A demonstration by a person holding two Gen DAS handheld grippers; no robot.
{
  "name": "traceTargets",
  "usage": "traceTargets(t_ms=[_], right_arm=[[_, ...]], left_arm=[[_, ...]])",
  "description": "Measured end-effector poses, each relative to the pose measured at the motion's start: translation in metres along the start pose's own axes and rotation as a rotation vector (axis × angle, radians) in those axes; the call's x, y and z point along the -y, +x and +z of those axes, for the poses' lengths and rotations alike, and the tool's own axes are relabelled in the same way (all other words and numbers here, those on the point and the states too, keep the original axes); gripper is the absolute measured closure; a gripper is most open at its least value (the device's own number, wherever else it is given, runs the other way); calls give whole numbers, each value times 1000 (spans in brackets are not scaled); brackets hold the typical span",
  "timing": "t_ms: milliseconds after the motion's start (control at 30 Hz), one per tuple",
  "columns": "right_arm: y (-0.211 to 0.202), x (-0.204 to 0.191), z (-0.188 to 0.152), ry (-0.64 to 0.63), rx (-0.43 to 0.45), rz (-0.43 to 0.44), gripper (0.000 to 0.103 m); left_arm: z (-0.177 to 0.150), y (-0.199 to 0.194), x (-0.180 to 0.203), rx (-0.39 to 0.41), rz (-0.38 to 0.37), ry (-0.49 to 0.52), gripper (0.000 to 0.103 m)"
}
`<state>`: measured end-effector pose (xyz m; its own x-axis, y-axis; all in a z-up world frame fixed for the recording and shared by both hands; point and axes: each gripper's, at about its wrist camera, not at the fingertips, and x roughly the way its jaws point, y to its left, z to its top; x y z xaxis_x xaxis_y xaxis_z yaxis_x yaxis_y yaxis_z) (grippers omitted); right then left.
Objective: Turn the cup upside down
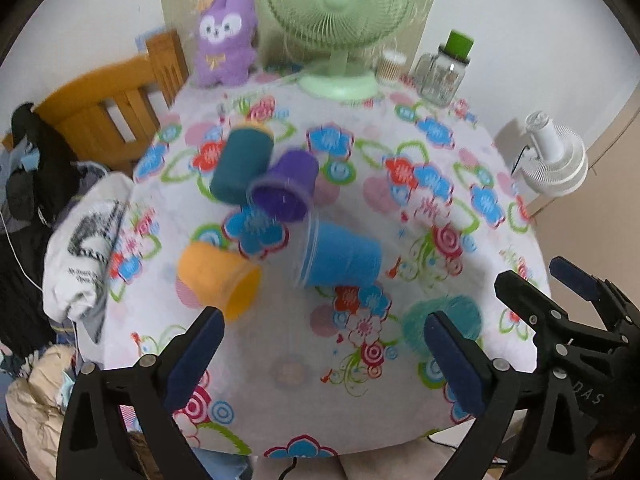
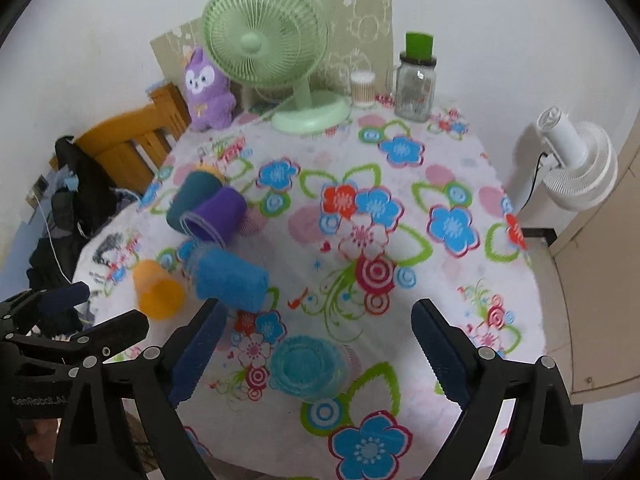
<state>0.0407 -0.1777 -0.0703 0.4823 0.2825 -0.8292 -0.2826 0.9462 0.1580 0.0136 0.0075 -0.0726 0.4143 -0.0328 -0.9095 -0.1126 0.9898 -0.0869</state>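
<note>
Several cups lie on their sides on the flowered tablecloth (image 1: 360,184): a dark teal cup (image 1: 240,164), a purple cup (image 1: 286,188), a blue cup (image 1: 340,256) and an orange cup (image 1: 216,276). A light teal cup (image 2: 306,368) stands upside down near the front, its base facing up; it also shows in the left wrist view (image 1: 444,316). My left gripper (image 1: 320,360) is open and empty, above the table's near edge. My right gripper (image 2: 316,352) is open and empty, with the light teal cup between its fingers in view. The blue cup (image 2: 230,278) lies just beyond its left finger (image 2: 200,348).
A green desk fan (image 2: 276,60), a purple plush toy (image 2: 208,92), a glass jar with a green lid (image 2: 414,80) and a small cup of swabs (image 2: 362,88) stand at the table's back. A wooden chair (image 1: 112,108) with clothes is at the left, a white fan (image 2: 576,168) at the right.
</note>
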Motion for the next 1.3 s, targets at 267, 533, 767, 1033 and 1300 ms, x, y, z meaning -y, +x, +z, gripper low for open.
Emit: traceTargets(t_ms=[267,533,767,1033,1300], right_arm=[[-52,-8,21,-61,88,-33,3],[-87,-16,33,-66,162,-49,3],[-108,-19,34,-35,201,-78,3],[-124,-21,34,6,227,-104,3],[-127,-21,29,38,221,-116,3]], left_arm=[[15,-49,9,89,33,72,0],[17,-85,10,166,39,63,0],[20,-107,13,215,45,75,0],[21,-122,15,243,51,77,0],[18,-123,15,233,34,73,0]])
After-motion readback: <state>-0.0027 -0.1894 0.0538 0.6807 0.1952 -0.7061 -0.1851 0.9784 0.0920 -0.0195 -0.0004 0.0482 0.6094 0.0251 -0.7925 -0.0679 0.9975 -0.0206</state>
